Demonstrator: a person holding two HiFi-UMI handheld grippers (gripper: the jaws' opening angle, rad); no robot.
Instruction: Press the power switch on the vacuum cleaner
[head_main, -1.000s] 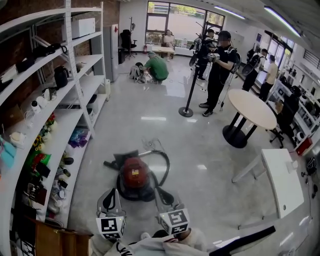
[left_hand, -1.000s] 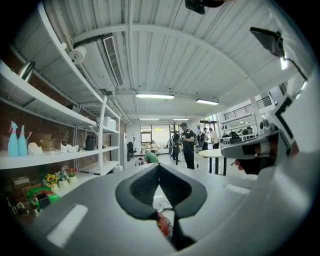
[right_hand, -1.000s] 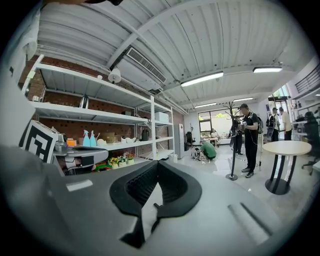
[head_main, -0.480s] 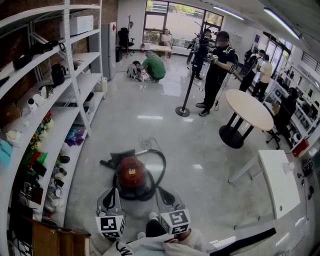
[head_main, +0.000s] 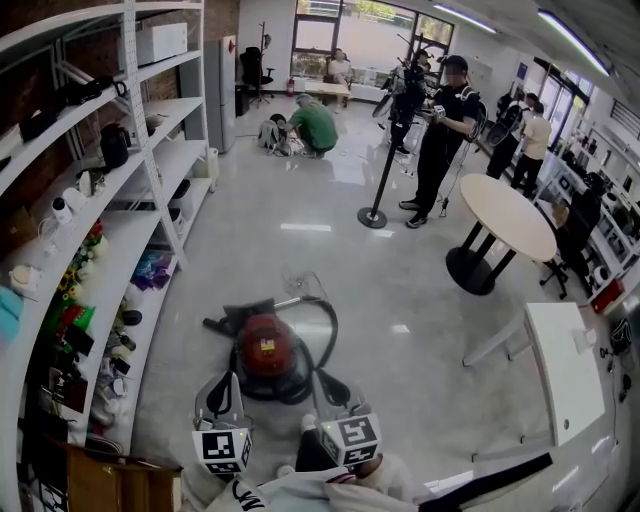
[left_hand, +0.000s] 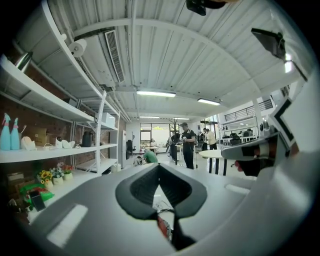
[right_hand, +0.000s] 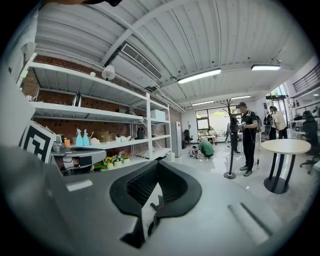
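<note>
While the red vacuum cleaner (head_main: 268, 350) sits on the glossy floor (head_main: 400, 290) beside the white shelves (head_main: 150, 200), the left gripper (head_main: 222, 392) and right gripper (head_main: 330, 390) hover near its rear, both jaw pairs pressed together, gripping nothing.

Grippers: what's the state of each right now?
Left gripper: closed, tips together, holding nothing.
Right gripper: closed, tips together, holding nothing.

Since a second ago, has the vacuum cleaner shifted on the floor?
No. The vacuum cleaner sits at the same spot beside the white shelf unit; only the view shifted slightly.
</note>
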